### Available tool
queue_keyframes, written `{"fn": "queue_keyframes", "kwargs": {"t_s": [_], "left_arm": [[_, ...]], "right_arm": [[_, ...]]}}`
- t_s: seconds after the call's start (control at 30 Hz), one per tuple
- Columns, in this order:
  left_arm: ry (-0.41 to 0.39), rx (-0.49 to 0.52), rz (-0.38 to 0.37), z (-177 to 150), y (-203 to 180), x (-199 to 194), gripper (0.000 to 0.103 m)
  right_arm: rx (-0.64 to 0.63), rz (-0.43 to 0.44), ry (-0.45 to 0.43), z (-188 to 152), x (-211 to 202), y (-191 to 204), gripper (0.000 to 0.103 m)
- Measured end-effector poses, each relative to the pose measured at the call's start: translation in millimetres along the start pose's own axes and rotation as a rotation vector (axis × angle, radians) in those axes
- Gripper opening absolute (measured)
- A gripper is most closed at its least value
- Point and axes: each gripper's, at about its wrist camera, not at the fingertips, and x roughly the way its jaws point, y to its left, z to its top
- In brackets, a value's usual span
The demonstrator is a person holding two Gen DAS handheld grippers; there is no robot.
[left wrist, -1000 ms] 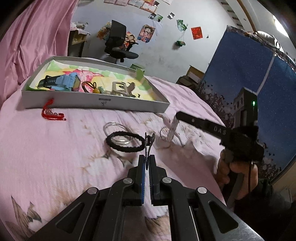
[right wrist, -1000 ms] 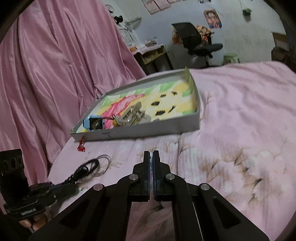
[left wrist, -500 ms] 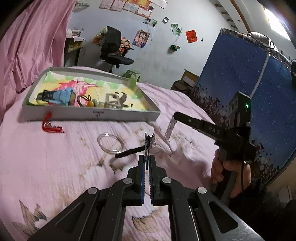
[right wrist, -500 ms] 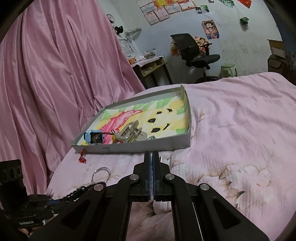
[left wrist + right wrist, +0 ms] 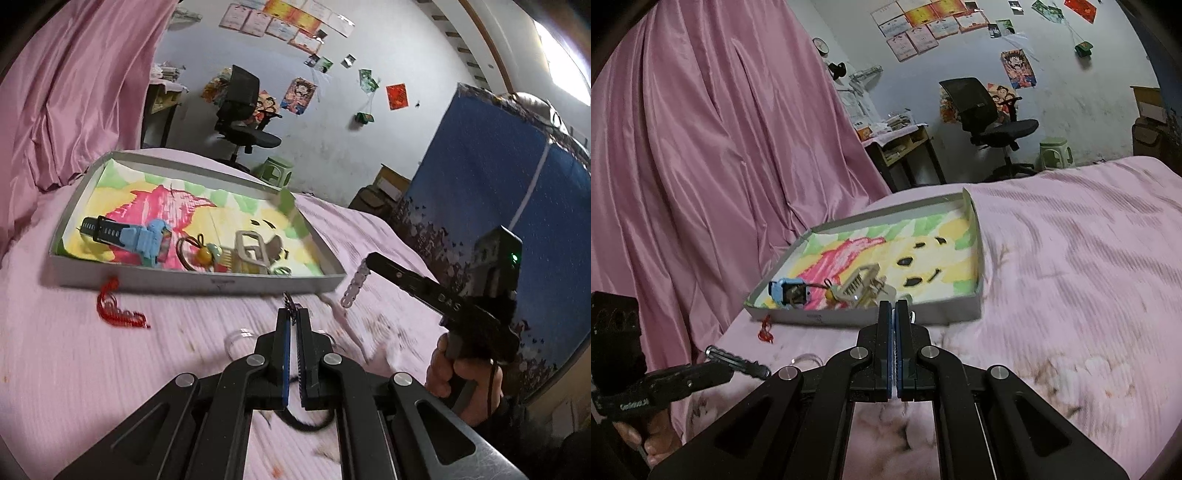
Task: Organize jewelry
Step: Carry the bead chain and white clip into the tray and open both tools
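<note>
My left gripper is shut on a black beaded bracelet. Its loop hangs below the fingers, off the pink bed. From the right wrist view the same bracelet sticks out of the left gripper. My right gripper is shut on a silver chain bracelet, which dangles from the right gripper near the tray's right corner. The grey tray lies just ahead and holds a blue watch, a brown cord with a yellow bead and a beige hair clip.
A red tassel cord lies on the bed in front of the tray, and a clear bangle lies under my left fingers. A pink curtain hangs at the left. An office chair and a green stool stand beyond the bed.
The left gripper has lifted the black bracelet off the bed and moved closer to the tray. The right gripper has risen with the silver chain hanging from it.
</note>
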Motion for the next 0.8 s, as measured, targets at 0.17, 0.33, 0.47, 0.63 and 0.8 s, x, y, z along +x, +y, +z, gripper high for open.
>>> {"fn": "queue_keyframes", "kwargs": {"t_s": [0.17, 0.33, 0.47, 0.63, 0.8], "left_arm": [[-0.033, -0.013, 0.031, 20, 14, 14, 0.004], [-0.034, -0.019, 0.068, 39, 25, 37, 0.004], [-0.011, -0.029, 0.111, 45, 32, 54, 0.004], [0.045, -0.054, 0.174, 46, 41, 72, 0.004], [0.073, -0.065, 0.205, 41, 44, 75, 0.004]], "right_arm": [[-0.020, 0.018, -0.018, 9, 12, 5, 0.002], [-0.018, 0.034, -0.026, 25, 34, 4, 0.002], [0.010, 0.045, -0.033, 31, 52, 1, 0.002], [0.020, 0.031, 0.012, 25, 75, 0, 0.002], [0.025, 0.004, 0.075, 20, 91, -3, 0.002]]}}
